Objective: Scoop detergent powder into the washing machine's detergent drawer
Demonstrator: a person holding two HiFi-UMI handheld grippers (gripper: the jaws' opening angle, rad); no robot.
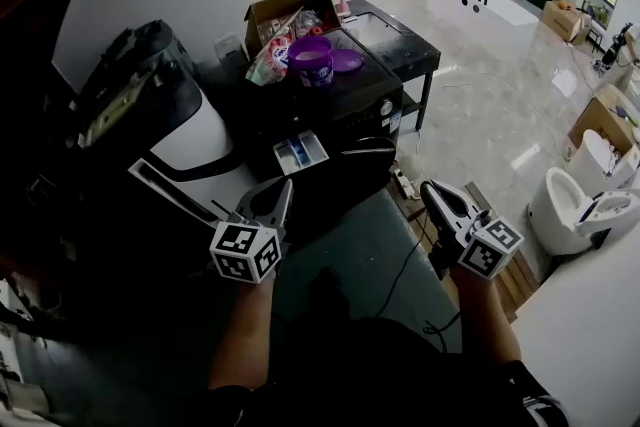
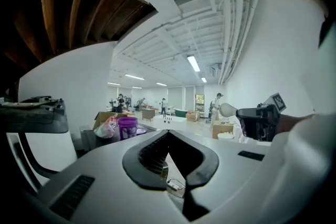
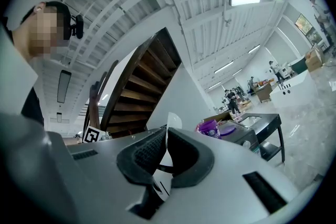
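Note:
The black washing machine (image 1: 345, 110) stands ahead of me with its detergent drawer (image 1: 300, 155) pulled open, showing white and blue compartments. A purple detergent tub (image 1: 311, 61) stands open on top, its lid (image 1: 348, 61) lying beside it. My left gripper (image 1: 283, 190) hovers just in front of the drawer, shut with nothing in it (image 2: 168, 134). My right gripper (image 1: 432, 193) hangs to the right of the machine over the floor, shut on a white scoop (image 3: 171, 123). The scoop's round bowl (image 2: 228, 109) shows in the left gripper view. I cannot see whether it holds powder.
A cardboard box (image 1: 285, 10) with packets sits behind the tub. A black side table (image 1: 400, 40) adjoins the machine at the right. A power strip (image 1: 405, 183) and cables lie on the floor. White toilets (image 1: 575, 205) stand far right. A black-and-white appliance (image 1: 170, 115) is at the left.

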